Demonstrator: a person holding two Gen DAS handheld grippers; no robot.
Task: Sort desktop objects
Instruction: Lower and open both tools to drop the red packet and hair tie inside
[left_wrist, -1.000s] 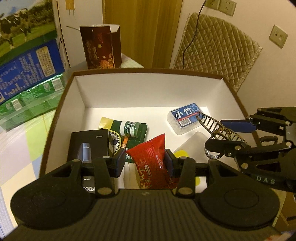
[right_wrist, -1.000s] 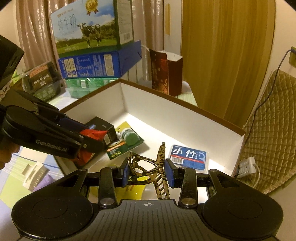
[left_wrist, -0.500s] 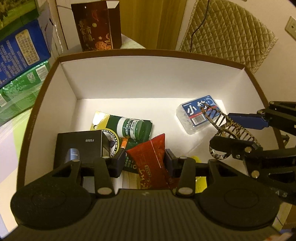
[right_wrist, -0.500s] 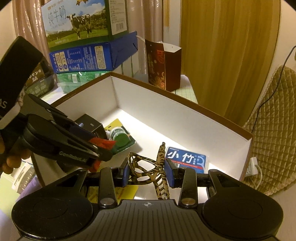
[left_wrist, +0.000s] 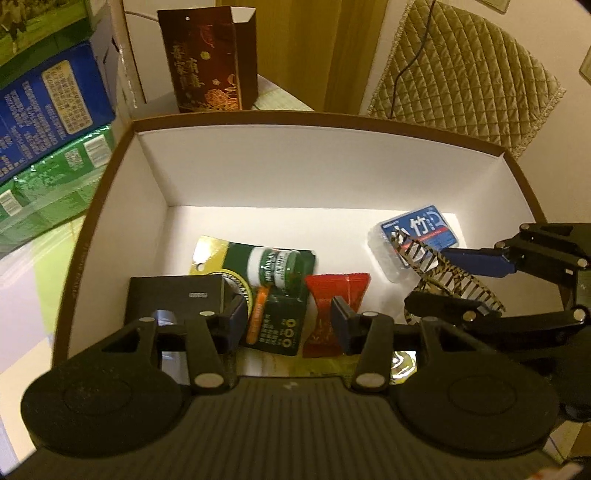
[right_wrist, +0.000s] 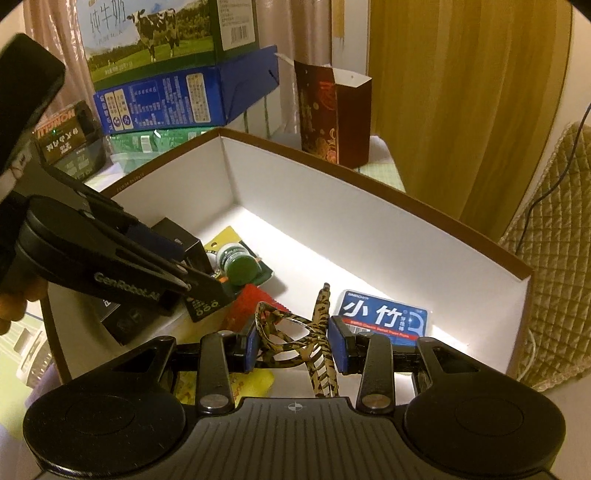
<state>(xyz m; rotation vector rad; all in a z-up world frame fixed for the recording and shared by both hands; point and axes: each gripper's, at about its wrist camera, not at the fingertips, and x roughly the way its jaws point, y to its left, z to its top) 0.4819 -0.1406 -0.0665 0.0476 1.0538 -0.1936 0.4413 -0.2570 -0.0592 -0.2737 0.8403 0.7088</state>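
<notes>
The open cardboard box (left_wrist: 122, 192), brown outside and white inside, occupies most of both views and holds all sorted items. Stacked cartons (right_wrist: 166, 92) stand beyond its left wall; a dark red gift bag (left_wrist: 210, 62) stands upright behind its far wall.

Left gripper (left_wrist: 288, 321): positioned over the near left part of the box, jaws opening. The red snack packet (left_wrist: 336, 291) lies on the box floor at the right finger; the pads do not press on it.

Right gripper (right_wrist: 291, 343): positioned over the near right part of the box, pads clamped on the leopard-print hair claw (right_wrist: 295, 332), which hangs between the fingers above the floor.

Box contents:
- Black box (left_wrist: 173, 295), near left corner.
- Green blister card with a small green jar (left_wrist: 273, 266), just beside the black box, partly under the red packet.
- Blue-labelled floss pack (right_wrist: 384, 317), on the floor toward the right wall, behind the hair claw.
- Yellow packet (right_wrist: 251, 384), beneath the right gripper.
</notes>
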